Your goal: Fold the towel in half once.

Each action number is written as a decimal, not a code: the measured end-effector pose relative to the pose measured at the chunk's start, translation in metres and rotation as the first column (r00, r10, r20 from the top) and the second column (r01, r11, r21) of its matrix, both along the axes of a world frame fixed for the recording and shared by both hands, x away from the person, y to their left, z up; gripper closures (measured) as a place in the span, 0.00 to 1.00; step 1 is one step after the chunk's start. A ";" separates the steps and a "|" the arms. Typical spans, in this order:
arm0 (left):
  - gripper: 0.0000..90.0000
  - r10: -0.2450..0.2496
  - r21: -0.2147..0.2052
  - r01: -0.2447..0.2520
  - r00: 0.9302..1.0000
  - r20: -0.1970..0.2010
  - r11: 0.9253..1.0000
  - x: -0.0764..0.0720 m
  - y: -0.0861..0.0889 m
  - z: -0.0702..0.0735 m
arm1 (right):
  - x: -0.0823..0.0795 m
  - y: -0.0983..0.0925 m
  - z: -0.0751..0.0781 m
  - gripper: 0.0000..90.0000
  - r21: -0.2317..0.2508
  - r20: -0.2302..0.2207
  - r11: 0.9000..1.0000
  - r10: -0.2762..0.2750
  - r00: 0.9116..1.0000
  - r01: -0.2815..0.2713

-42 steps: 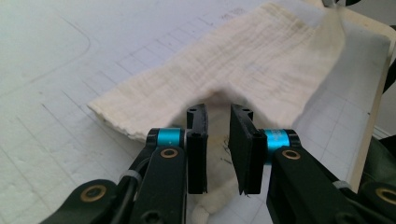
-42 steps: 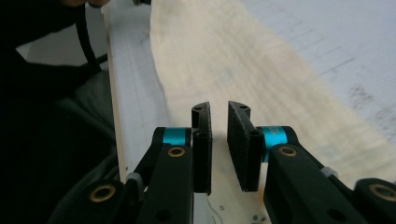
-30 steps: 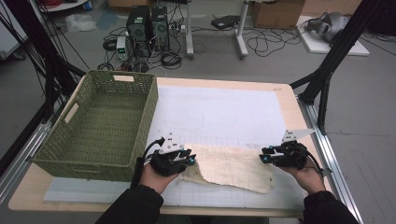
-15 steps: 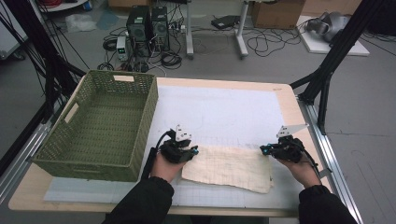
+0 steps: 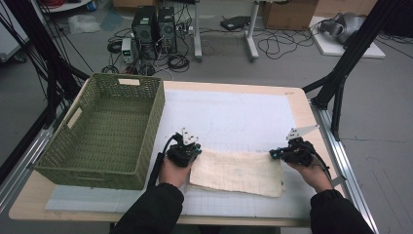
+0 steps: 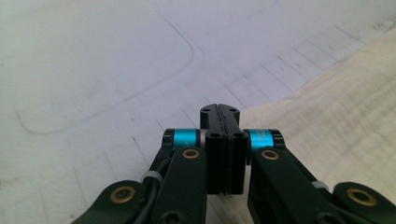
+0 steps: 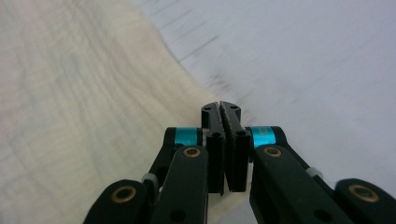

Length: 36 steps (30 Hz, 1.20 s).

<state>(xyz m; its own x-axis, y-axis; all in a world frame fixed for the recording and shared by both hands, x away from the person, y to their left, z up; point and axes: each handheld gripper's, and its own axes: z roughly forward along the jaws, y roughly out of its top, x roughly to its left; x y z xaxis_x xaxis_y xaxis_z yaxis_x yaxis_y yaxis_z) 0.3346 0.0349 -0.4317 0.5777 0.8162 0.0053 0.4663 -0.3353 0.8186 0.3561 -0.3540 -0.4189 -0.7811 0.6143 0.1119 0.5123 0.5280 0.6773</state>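
A cream cloth (image 5: 236, 171) lies flat on the white mat, near the table's front edge. My left gripper (image 5: 196, 153) sits at the cloth's far left corner. In the left gripper view its jaws (image 6: 219, 110) have just closed and stand shut, with the corner of the cloth (image 6: 327, 107) pinched between them. My right gripper (image 5: 273, 154) is at the far right corner. In the right gripper view its jaws (image 7: 221, 107) are shut on the edge of the cloth (image 7: 70, 93). Both grippers rest low on the mat.
A green woven basket (image 5: 151, 122) stands on the left of the table, close to my left hand. The white mat (image 5: 234, 117) with faint grid lines stretches beyond the cloth. A black stand leg (image 5: 336, 92) sits by the table's right edge.
My left hand has moved away from the person to the cloth's far left corner, and its jaws have closed there. The right gripper's jaws have closed too, with that hand nearly still.
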 end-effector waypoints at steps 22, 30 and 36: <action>0.90 -0.154 0.000 0.154 0.984 -0.091 0.988 -0.023 0.004 -0.012 | -0.036 0.007 -0.012 0.81 0.065 -0.039 0.995 0.073 0.997 -0.070; 0.82 -0.171 -0.017 0.171 0.984 -0.046 0.985 -0.031 0.008 -0.008 | -0.044 0.002 -0.018 0.80 0.057 -0.032 0.996 0.073 0.997 -0.071; 0.80 -0.286 -0.046 0.283 0.955 -0.074 0.958 -0.048 0.008 -0.004 | -0.058 0.007 -0.020 0.80 0.055 -0.024 0.990 0.129 0.991 -0.128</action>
